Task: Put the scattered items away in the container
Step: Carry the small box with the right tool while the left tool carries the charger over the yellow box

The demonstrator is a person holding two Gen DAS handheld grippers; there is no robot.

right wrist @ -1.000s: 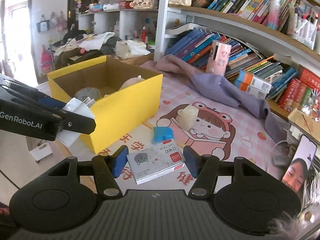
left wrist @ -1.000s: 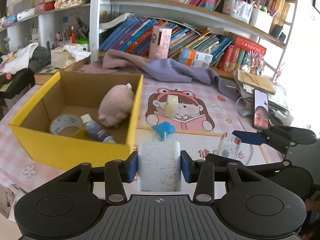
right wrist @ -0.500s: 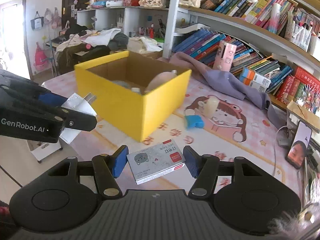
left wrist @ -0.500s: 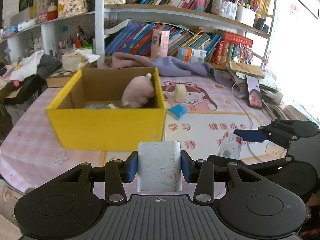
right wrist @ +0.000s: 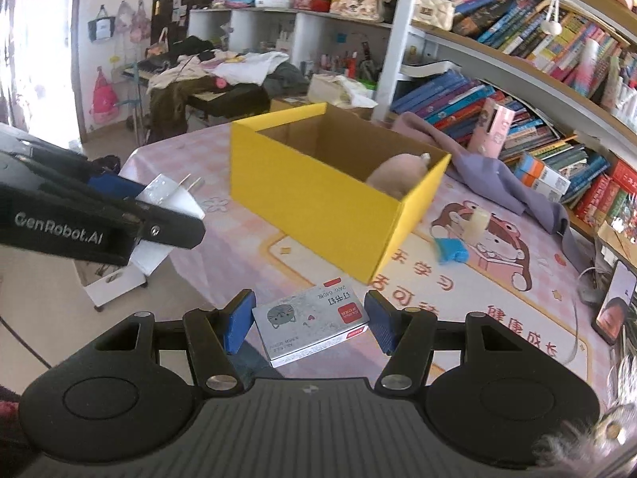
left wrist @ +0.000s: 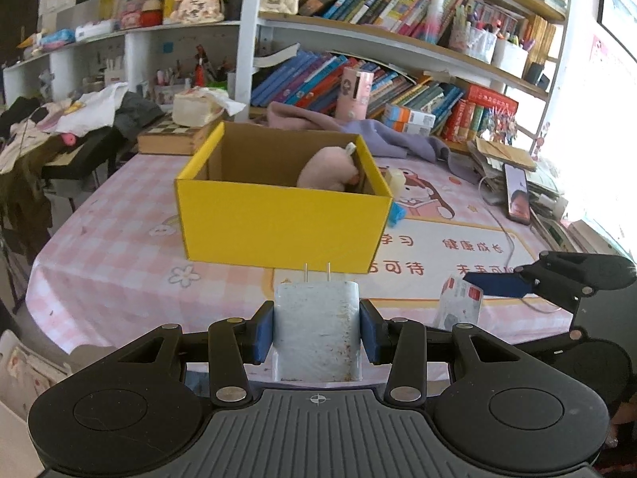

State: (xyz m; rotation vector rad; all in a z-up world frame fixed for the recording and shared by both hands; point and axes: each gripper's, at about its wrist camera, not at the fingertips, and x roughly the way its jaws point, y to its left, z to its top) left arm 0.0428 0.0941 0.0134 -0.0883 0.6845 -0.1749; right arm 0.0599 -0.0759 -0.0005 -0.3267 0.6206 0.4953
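My left gripper [left wrist: 317, 330] is shut on a white plug adapter [left wrist: 317, 328] with its two prongs pointing forward, held near the table's front edge. My right gripper [right wrist: 308, 320] is shut on a small grey staple box [right wrist: 310, 320] with a cat drawing and a red corner. The yellow cardboard box [left wrist: 278, 231] stands ahead on the pink tablecloth, with a pink plush toy [left wrist: 328, 169] inside. From the right wrist view the yellow box [right wrist: 318, 199] lies ahead and left, and the left gripper with the adapter [right wrist: 167, 199] hangs at the left. A blue item [right wrist: 450, 249] and a cream item [right wrist: 475, 223] lie right of the box.
A purple cloth [left wrist: 382, 135] and a pink carton [left wrist: 354, 95] sit behind the box, before bookshelves. A phone [left wrist: 517, 199] lies on papers at the right with a cable [left wrist: 499, 223] trailing. A chessboard box [left wrist: 175, 139] and clothes [left wrist: 91, 115] are at the back left.
Both grippers have drawn back from the box toward the table's front edge, each keeping its item. The box now looks farther off and its inside is mostly hidden.
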